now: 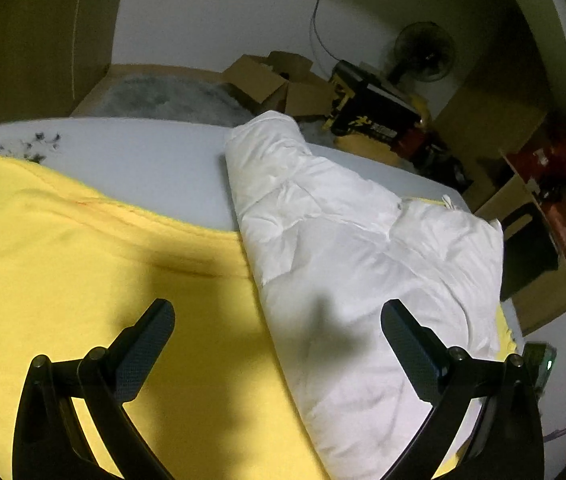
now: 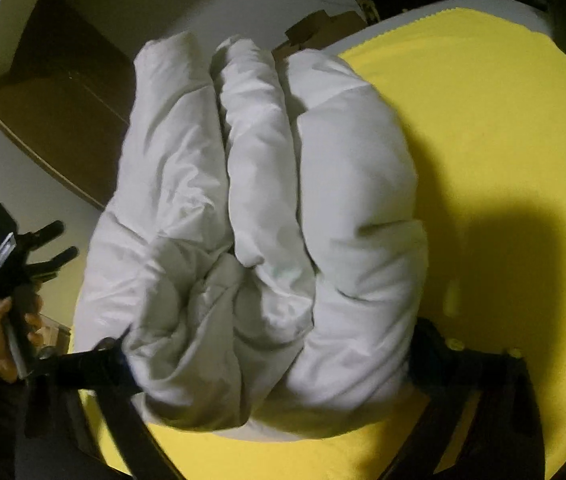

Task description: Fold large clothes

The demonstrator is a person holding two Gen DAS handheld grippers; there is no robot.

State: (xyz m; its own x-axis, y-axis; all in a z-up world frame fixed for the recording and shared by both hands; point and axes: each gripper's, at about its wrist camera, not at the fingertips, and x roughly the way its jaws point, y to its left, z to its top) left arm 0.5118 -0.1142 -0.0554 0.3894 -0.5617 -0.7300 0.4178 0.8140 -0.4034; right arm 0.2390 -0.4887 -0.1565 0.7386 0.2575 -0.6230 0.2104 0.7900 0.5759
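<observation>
A white puffy quilted garment point(image 1: 355, 248) lies folded into a thick bundle on a yellow cloth point(image 1: 83, 264) that covers a white table point(image 1: 135, 156). My left gripper point(image 1: 279, 320) is open and empty, held above the border of the yellow cloth and the bundle. In the right wrist view the bundle point(image 2: 267, 216) fills the middle in several rolled layers. My right gripper point(image 2: 271, 352) has its jaws spread wide around the near end of the bundle, pressing its sides. The left gripper point(image 2: 23, 248) shows at far left, held by a hand.
Cardboard boxes point(image 1: 275, 80), a black and yellow case point(image 1: 367, 108) and a fan point(image 1: 423, 52) stand behind the table. A brown cabinet point(image 1: 43, 36) is at the left. Open boxes with red items point(image 1: 551, 208) stand at the right. Dark specks point(image 1: 31, 146) lie on the table's far left.
</observation>
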